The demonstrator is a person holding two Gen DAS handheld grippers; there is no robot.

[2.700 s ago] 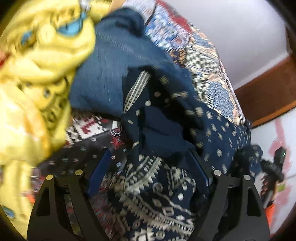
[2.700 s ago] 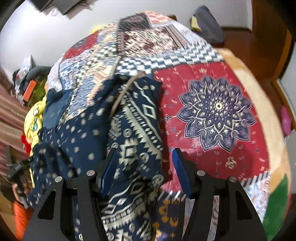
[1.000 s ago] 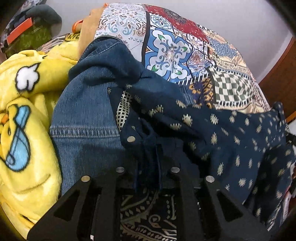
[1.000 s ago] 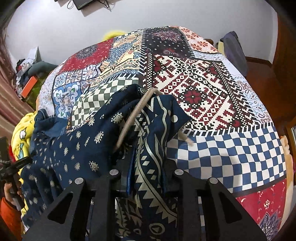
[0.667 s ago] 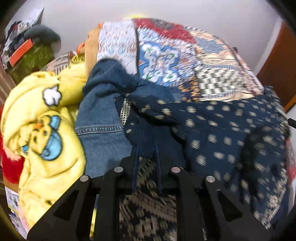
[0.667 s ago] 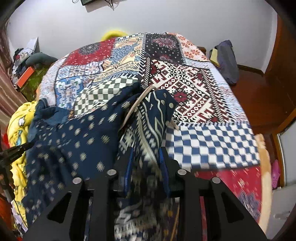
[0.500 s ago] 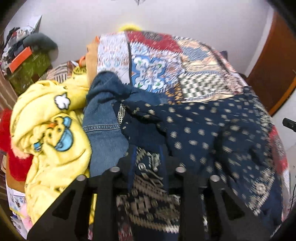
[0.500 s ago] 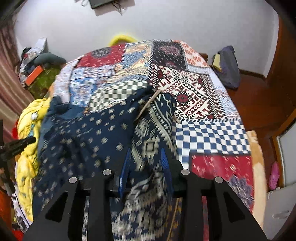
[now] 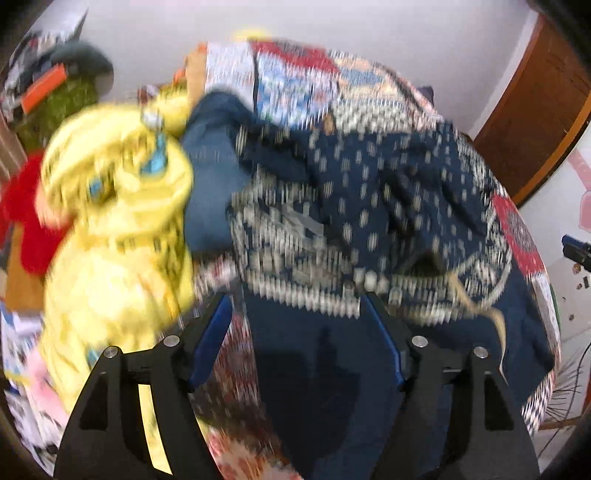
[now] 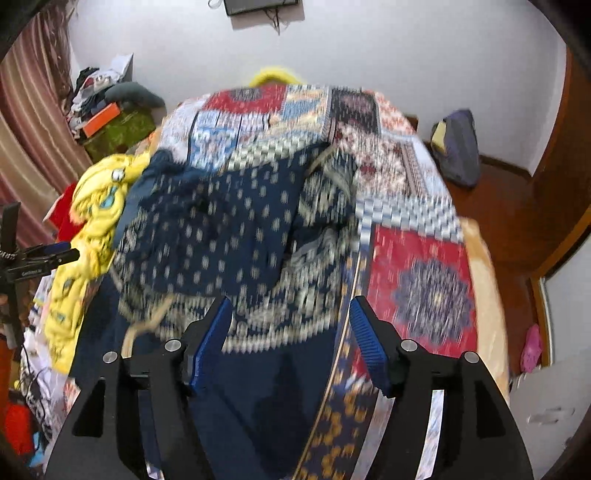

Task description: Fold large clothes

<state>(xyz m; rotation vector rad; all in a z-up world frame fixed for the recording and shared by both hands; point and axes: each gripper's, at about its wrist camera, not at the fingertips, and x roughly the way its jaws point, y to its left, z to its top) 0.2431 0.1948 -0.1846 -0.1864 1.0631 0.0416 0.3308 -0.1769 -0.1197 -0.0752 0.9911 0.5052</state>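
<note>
Clearly, both views are blurred, so fine detail is lost. The left gripper (image 9: 301, 326) is seen with its blue-padded fingers spread wide apart and nothing between them; the right gripper (image 10: 290, 328) is likewise spread, with nothing clamped. The navy garment (image 10: 229, 236), dotted on top and banded with a pale geometric print along its near edge, is spread in a loose heap on the left half of the bed (image 10: 421, 280), over the patchwork cover. Its plain dark near part is seen below both grippers. A tan cord (image 9: 480, 310) is seen trailing from the garment's near right edge in the left view.

To the left of the garment, a denim piece (image 9: 210, 184) is partly tucked under it, and just beyond that a yellow fleece (image 9: 118, 221) with blue cartoon marks is piled at the bed's left edge, touching the denim. Something red (image 9: 26, 221) is seen behind the fleece. Farther left, a cluttered stack with an orange box (image 10: 101, 118) is set against the curtain. A dark bag (image 10: 458, 147) is seen on the floor at the far right, and a black screen (image 10: 262, 5) is fixed high on the far wall. A black stand (image 10: 14, 258) is seen at the left edge.
</note>
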